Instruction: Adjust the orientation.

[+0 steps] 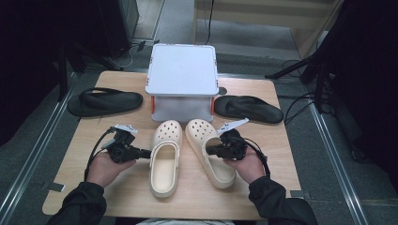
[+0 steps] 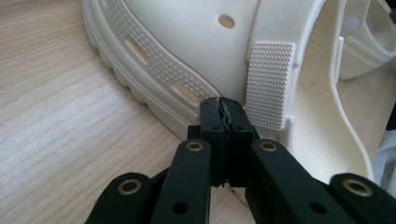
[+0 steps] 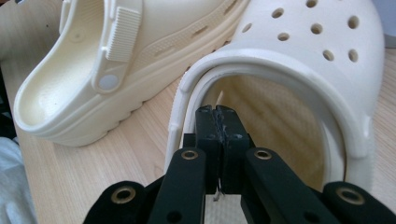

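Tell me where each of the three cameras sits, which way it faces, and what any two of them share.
High view: above the person's side, facing forward and down on the table; forearms, hands, left gripper and right gripper show.
Left gripper view: rides the left gripper, facing the left clog; its black jaws shut.
Right gripper view: rides the right gripper, facing into the right clog; its black jaws shut.
Shared: both gripper views show both cream clogs, seen also from above.
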Demonstrator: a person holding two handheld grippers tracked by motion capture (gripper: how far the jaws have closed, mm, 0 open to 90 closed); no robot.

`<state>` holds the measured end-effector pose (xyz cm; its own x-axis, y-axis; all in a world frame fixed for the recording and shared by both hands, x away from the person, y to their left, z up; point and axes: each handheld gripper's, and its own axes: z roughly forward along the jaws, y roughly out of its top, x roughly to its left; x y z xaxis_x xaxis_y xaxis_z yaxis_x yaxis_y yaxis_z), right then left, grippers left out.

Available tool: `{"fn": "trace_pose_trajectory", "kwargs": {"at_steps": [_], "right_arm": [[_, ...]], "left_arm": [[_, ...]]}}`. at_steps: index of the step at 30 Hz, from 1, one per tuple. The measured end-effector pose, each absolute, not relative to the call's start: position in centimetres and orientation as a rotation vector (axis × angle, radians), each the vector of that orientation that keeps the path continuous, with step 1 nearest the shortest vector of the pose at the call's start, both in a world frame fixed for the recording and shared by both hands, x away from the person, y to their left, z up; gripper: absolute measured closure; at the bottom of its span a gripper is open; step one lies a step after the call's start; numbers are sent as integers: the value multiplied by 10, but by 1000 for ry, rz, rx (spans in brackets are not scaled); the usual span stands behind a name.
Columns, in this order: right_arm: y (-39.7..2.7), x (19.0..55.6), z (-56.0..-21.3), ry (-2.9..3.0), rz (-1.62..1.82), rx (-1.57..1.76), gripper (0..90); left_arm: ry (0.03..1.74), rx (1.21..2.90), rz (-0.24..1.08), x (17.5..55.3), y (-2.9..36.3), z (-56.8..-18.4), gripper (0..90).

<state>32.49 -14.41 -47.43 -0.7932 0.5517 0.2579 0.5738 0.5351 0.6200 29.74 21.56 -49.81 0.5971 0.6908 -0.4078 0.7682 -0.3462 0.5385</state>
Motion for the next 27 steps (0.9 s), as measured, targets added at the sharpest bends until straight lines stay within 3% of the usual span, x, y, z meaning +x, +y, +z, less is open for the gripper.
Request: {"fn": "trace_pose_trajectory", "kwargs": {"at_steps": [27], "right_arm": [[-115, 322, -479, -2692, -1166, -973, 876]], "left_arm": [[1082, 2130, -198, 293, 194, -499, 889]]}}
